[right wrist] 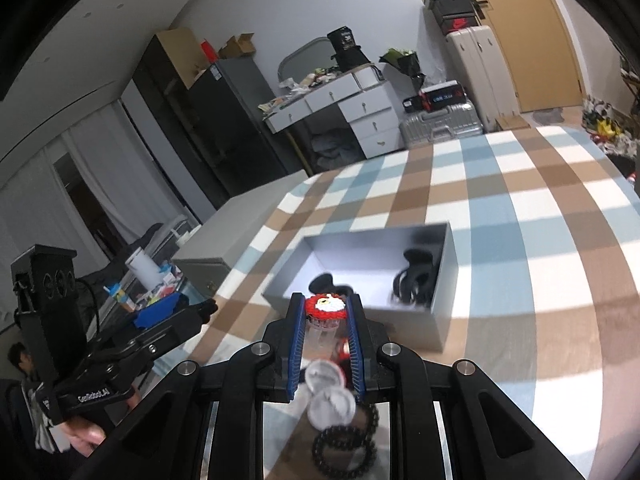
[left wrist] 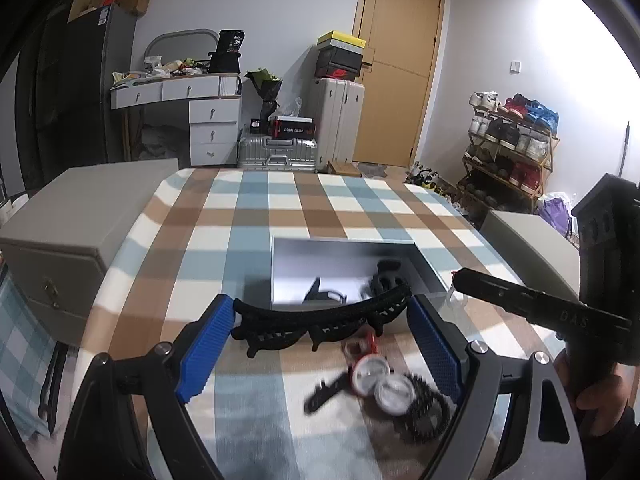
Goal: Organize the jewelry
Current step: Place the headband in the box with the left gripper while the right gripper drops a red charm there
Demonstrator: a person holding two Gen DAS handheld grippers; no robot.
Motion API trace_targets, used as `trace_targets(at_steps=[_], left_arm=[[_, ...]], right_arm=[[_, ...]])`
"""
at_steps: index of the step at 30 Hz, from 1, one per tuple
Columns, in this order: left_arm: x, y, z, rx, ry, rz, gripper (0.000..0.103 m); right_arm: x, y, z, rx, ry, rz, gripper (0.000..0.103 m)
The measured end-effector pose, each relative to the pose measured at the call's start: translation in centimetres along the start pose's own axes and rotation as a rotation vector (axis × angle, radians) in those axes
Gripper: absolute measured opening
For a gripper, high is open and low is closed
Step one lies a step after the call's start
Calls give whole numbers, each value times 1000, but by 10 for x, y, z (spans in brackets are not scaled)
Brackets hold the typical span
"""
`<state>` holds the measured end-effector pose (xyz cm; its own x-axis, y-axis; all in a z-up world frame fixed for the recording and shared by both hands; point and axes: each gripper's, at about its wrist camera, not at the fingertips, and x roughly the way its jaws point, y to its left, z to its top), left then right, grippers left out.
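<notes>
While the left wrist cam is looking over a checked tablecloth (left wrist: 256, 216), the left gripper (left wrist: 320, 332) is holding a long black hair clip (left wrist: 320, 320) crosswise btw its blue pads (left wrist: 208, 344), jaws wide and clamped on the clip's ends; a grey box (left wrist: 344, 268) is sitting just beyond w/ dark hair pieces inside; red-and-white round pieces (left wrist: 372, 372) and a black coil tie (left wrist: 424, 412) are lying blurred below; right wrist cam: the right gripper (right wrist: 326, 312) is pinching a red-and-white beaded charm (right wrist: 325, 307), jaws nearly together on it, right at the box's (right wrist: 360, 320) near wall.
</notes>
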<state>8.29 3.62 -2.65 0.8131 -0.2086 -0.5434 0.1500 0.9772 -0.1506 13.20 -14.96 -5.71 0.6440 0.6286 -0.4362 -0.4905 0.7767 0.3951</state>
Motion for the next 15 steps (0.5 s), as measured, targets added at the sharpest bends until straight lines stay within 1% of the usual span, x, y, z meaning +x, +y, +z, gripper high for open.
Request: trace_targets(at_steps=[3, 8, 12, 15], left_arm=[[10, 0, 8, -1, 4, 4, 85], [29, 0, 17, 6, 11, -18, 85], [45, -2, 21, 17, 40, -38, 85], [62, 0, 22, 7, 81, -63, 85]], right_arm=[[4, -2, 11, -16, -9, 2, 19], [18, -9, 27, -26, -6, 6, 19], [31, -14, 40, -31, 9, 15, 19], [40, -18, 47, -34, 15, 19, 19]])
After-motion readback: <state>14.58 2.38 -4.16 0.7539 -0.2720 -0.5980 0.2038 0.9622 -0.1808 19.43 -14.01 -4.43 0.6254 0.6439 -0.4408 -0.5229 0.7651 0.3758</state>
